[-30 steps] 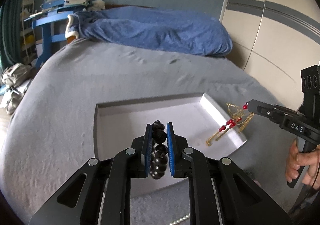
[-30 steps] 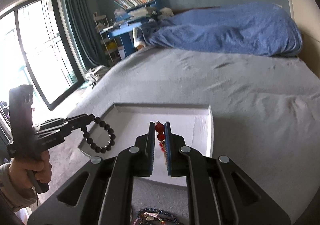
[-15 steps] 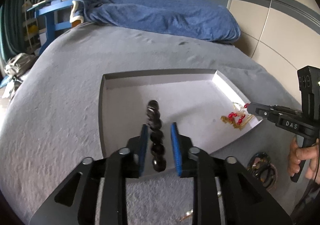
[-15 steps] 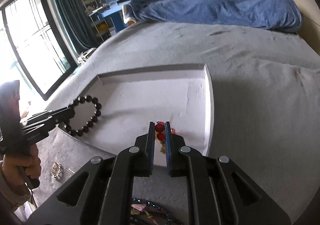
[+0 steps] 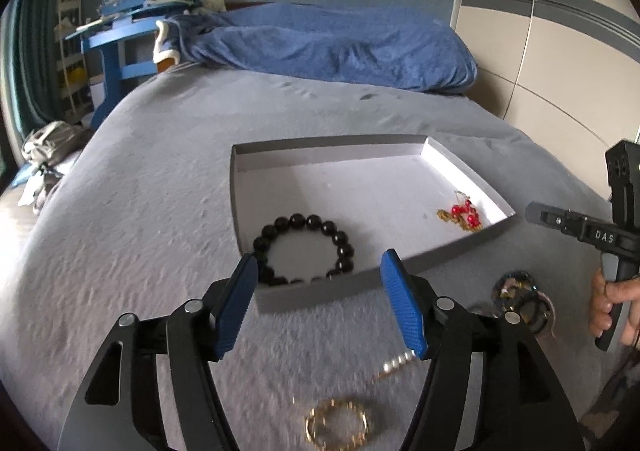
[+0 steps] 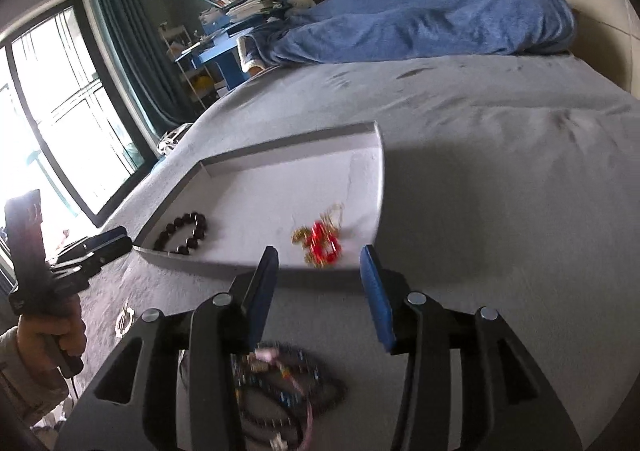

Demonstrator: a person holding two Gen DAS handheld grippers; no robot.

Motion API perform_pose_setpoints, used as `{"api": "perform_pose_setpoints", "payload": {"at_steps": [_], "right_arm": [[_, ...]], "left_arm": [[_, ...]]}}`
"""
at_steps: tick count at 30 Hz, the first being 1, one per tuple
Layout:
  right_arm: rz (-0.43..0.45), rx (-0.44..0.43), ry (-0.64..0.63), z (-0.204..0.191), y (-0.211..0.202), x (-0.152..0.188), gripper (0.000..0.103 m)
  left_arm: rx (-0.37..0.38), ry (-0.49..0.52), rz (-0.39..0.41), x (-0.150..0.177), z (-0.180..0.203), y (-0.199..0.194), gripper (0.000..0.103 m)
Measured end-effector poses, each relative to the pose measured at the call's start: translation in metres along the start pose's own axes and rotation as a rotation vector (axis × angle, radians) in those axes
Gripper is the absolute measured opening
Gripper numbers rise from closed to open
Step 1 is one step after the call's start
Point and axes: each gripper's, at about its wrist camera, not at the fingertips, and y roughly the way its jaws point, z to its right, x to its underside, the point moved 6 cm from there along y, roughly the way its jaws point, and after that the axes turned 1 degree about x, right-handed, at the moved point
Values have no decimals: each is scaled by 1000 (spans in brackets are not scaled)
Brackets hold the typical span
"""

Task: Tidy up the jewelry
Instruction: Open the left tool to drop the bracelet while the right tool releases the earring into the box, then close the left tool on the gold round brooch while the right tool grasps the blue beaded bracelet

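Change since a second ago: the left gripper (image 5: 318,301) had its jaws closed on the black bead bracelet (image 5: 304,249) and the right gripper (image 6: 316,287) held the red-and-gold piece (image 6: 320,241); both jaws have just been opening, and each now stands well apart with nothing between.
Meaning for the task: two items appear delivered, so this step reads as a release, with more pickups to follow.
Container: a shallow grey tray (image 5: 320,293) on the bed (image 5: 140,179), centre of frame in both views.
Contents, left: the black bead bracelet lies flat in the lower left corner of the tray.
Contents, right: the red-and-gold piece rests near the tray's right wall; motion blur hides its form, possibly earrings.
Still outside: a gold chain bracelet (image 5: 336,425) and pearl strand (image 5: 396,363) at lower centre of the left view; a multicoloured bead tangle (image 6: 280,387) at lower centre of the right view.
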Motion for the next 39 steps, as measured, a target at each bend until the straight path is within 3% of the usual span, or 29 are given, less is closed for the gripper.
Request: {"api": "perform_pose_setpoints", "payload": {"at_steps": [13, 19, 24, 25, 29, 39], "right_arm": [[-57, -3, 55, 2, -14, 53, 43], [-73, 2, 68, 2, -13, 60, 49], [-83, 17, 50, -1, -14, 65, 51], [-83, 20, 43, -2, -14, 66, 51], [-79, 28, 16, -8, -15, 68, 51], [-64, 35, -37, -20, -18, 70, 51]], "left_arm": [[45, -49, -38, 63, 1, -24, 67], [59, -44, -38, 71, 5, -27, 67], [16, -11, -79, 75, 10, -21, 67], [5, 4, -89, 77, 13, -20, 66], [-18, 67, -146, 85, 23, -10, 42], [4, 46, -134, 86, 19, -12, 42]]}}
